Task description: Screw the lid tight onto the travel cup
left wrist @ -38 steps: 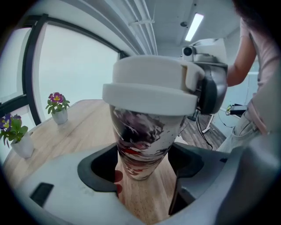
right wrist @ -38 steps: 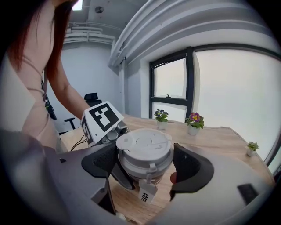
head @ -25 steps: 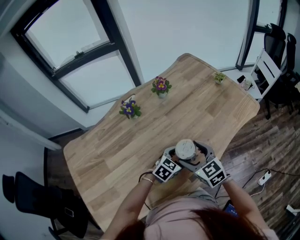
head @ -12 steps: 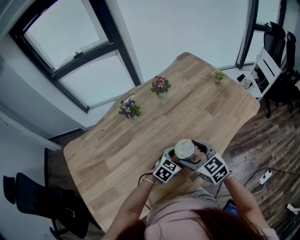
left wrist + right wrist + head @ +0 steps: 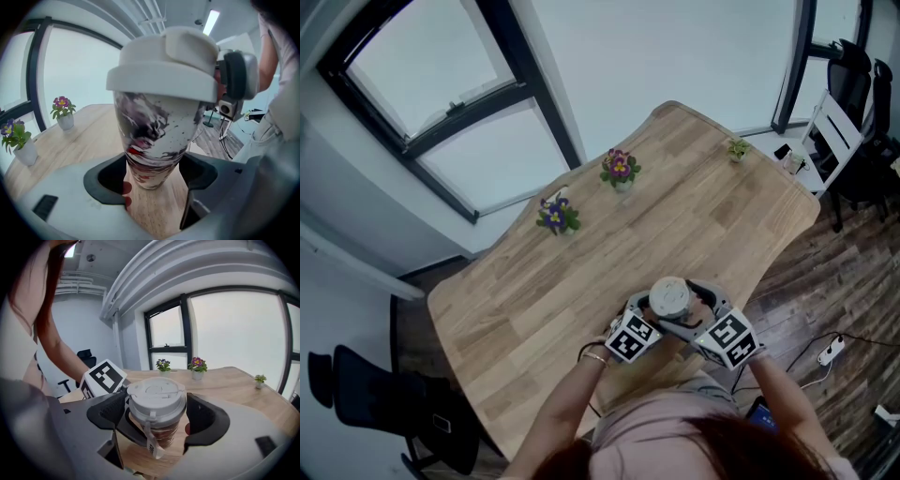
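- The cup [image 5: 157,126] stands upright on the table [image 5: 581,272] near its front edge, just in front of the person and between the two grippers.
- The left gripper [image 5: 157,171] has its jaws closed on the cup's narrow lower body, one pad on each side.
- The right gripper [image 5: 158,420] comes in higher, with its jaws pressed against the sides of the lid [image 5: 157,397].
- The lid sits level on the cup's mouth. From here I cannot tell how far the thread is turned in.
- The cup looks stiff, with a glossy printed wall. I judge it smooth and apt to slip round in the pads when the lid is twisted.
- It tapers towards the base, so a low hold could ride upward. A firm squeeze a little higher on the body would likely hold better.
- The lid looks like hard plastic with a broad rim that overhangs the cup. That rim is the place to grip for turning, not the raised flap on top.
- A thin strap [image 5: 151,446] hangs from the lid's front and could snag on a jaw.
- If empty, the cup is probably light and top-heavy, so it may tip if pushed sideways.
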A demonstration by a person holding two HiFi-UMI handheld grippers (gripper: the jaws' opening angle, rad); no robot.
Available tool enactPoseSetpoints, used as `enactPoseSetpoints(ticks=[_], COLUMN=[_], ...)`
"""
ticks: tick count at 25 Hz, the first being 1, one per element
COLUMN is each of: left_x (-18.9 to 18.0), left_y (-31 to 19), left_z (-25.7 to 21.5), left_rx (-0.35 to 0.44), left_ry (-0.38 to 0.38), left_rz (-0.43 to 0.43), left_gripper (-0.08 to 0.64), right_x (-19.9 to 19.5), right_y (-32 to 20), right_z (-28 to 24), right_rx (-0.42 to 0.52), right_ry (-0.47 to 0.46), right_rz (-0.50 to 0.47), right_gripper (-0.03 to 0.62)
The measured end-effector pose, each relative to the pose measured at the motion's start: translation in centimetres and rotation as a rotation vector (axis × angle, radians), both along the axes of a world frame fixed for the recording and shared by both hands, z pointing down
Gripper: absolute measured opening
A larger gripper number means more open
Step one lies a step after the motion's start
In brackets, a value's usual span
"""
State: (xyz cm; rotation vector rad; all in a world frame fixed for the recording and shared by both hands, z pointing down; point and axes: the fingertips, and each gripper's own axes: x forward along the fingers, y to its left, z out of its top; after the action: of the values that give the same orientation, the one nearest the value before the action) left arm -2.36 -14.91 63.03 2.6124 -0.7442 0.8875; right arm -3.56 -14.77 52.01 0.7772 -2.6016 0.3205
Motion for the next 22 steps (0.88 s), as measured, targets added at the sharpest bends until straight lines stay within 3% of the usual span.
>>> enactPoseSetpoints(ticks=[3, 6, 9, 14, 16, 22], left_x=[0.17, 0.22, 0.26, 0.31, 0.29, 0.31], left_y=[0.17, 0.20, 0.12, -0.31, -0.24, 0.09], left_z=[-0.04, -0.04, 0.11, 0.20, 0.23, 0.32], left_rx=[-0.002, -0.008, -0.005, 0.019, 0.018, -0.003], left_ry=[-0.013, -0.016, -0.017, -0.029, -0.031, -0.039], left_rz=[0.065, 0.064, 0.025, -0.040, -0.047, 0.066], left_gripper=[0.348, 0.348, 0.348, 0.348, 0.348, 0.348], right_x=[0.02, -0.16, -0.17, 0.14, 0.18, 0.25], right_y=[-0.02, -0.13, -0.24, -0.54, -0.47, -0.26], right_z=[0.40, 0.73, 0.51, 0.49, 0.60, -0.05], right_rx=[-0.016, -0.016, 0.015, 0.038, 0.032, -0.024], right_ry=[0.055, 0.077, 0.048, 0.004, -0.003, 0.025], right_rz=[-0.105, -0.143, -0.078, 0.114, 0.135, -0.023], right_gripper=[0.370, 0.370, 0.370, 0.370, 0.370, 0.371])
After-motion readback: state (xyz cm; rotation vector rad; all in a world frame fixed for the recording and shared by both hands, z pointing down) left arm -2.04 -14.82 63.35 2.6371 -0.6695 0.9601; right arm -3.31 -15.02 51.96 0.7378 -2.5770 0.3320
